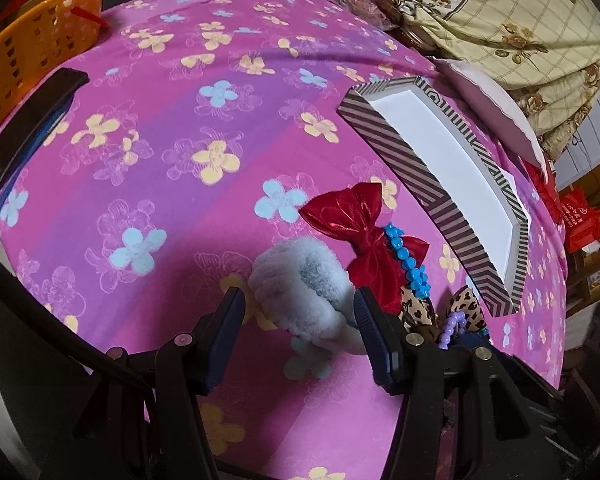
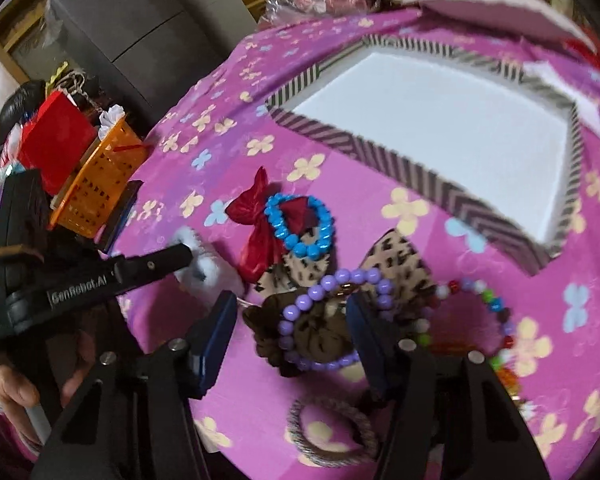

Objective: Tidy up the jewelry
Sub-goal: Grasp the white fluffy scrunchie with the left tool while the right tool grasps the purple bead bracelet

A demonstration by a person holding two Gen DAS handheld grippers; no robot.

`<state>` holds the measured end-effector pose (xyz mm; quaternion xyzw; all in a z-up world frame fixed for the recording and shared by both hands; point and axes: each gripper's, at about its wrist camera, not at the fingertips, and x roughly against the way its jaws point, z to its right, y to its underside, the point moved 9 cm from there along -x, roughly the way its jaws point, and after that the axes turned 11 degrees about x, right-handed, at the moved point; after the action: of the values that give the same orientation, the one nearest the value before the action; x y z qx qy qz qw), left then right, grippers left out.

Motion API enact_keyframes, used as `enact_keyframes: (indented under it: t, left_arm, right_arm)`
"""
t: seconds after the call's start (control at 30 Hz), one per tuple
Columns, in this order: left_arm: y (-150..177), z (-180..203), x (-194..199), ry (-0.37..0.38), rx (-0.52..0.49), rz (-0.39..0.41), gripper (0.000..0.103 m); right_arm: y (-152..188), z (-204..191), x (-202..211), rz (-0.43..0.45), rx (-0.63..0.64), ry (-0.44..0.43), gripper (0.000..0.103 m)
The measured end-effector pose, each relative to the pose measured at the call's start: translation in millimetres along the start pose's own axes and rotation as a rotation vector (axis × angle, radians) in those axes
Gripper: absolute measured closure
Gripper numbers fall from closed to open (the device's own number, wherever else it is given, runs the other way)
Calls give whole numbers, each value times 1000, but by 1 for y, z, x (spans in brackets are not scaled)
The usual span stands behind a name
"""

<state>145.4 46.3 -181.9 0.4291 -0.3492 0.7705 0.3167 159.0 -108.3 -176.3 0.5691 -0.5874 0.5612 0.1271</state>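
From the left wrist view, the left gripper (image 1: 300, 322) had its jaws spread wide with nothing clamped, and the fluffy white scrunchie (image 1: 305, 292) sat right between the fingers on the pink flowered cloth (image 1: 160, 128), though whether a pad touched it couldn't be told. At about 1 o'clock from the scrunchie lay the red bow (image 1: 358, 226), with the blue bead bracelet (image 1: 408, 260) draped over its right side. Just below that were the leopard bow (image 1: 420, 308) and a bit of the purple bead bracelet (image 1: 452, 326), partly hidden by the right finger. The striped box (image 1: 432, 204) sat open at 2 o'clock, nothing in its white interior. An orange basket (image 1: 32, 52) was way off at 10 o'clock. In the right wrist view, the right gripper (image 2: 290, 320) was also wide open, not gripping anything, with the purple bead bracelet (image 2: 300, 312) lying on a dark brown bow (image 2: 312, 336) between its fingers. The blue bead bracelet (image 2: 300, 224) rested on the red bow (image 2: 256, 236) at 12 o'clock, the leopard bow (image 2: 396, 260) at 1 o'clock, a multicolored bead bracelet (image 2: 496, 312) at 3 o'clock, and a grey hair tie (image 2: 328, 436) at 6 o'clock. The left gripper (image 2: 180, 258) reached in from 9 o'clock, tips at the scrunchie (image 2: 210, 272).
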Motion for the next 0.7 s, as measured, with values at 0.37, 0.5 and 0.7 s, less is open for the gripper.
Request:
enact_keyframes:
  t: [0.37,0.5,0.7]
  left_arm:
    - [0,2,-14,37,92,-56,45]
    - [0,6,-21,27,104,-61,45]
    - [-2,-1,-32,29,137,-85,54]
  right_arm:
    - [-4,22,-25,6,-106,-57,56]
    - [-4,23,-24,19,-74,-57,69]
    - [-5,23,-11,59,-61,-94,81]
